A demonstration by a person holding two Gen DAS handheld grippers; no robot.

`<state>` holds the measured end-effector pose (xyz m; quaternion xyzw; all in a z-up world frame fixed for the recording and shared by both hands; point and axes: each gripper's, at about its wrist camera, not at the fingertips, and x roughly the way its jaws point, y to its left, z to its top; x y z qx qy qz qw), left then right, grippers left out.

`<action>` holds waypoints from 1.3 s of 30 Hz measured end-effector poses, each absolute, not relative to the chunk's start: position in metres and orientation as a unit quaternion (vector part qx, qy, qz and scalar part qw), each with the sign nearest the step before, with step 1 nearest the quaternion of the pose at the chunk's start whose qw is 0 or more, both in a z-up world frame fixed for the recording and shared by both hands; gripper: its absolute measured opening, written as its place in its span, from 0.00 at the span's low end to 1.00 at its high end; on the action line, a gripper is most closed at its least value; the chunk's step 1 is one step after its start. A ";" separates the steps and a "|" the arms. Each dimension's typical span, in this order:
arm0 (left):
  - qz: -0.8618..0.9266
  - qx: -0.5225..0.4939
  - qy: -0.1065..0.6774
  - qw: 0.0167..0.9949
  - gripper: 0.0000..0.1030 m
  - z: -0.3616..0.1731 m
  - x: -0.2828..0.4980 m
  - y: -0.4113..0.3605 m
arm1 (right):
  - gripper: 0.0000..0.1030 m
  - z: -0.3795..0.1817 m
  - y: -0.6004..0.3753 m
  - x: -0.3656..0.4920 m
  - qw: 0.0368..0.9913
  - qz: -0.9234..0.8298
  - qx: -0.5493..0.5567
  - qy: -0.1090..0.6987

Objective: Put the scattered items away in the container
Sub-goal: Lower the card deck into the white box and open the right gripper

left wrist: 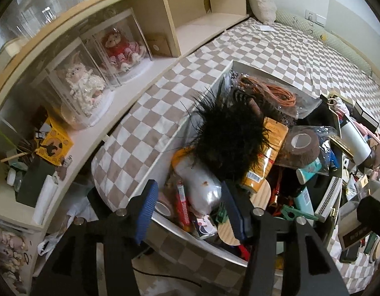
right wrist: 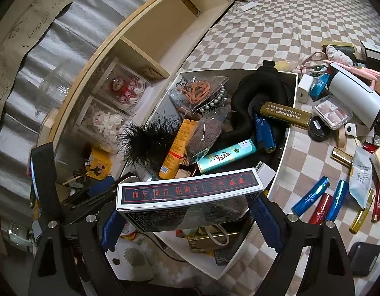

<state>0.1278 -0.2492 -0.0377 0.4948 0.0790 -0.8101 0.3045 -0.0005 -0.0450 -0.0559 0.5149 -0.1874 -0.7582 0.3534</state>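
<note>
A white box container [right wrist: 288,133] sits on the checked bed, full of items; it also shows in the left wrist view [left wrist: 165,145]. My left gripper [left wrist: 192,209] is open over the box's near left edge, just below a black feather puff [left wrist: 229,135] that lies on the pile. My right gripper [right wrist: 190,219] is shut on a black card box with red Chinese text [right wrist: 187,192], held above the container's near end. The feather puff also shows in the right wrist view [right wrist: 148,143]. Scattered lighters [right wrist: 320,197] and small packs lie on the bed to the right.
A wooden shelf [left wrist: 165,19] with two doll display cases [left wrist: 101,56] runs along the left. A white cylinder device [right wrist: 352,96], scissors [right wrist: 313,58] and boxes crowd the bed right of the container. A dark case [right wrist: 362,259] lies near the front right.
</note>
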 end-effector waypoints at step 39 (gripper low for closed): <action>-0.820 0.459 0.092 0.330 0.52 -0.018 0.140 -0.269 | 0.89 -0.039 -0.123 0.016 0.384 -0.804 0.454 0.029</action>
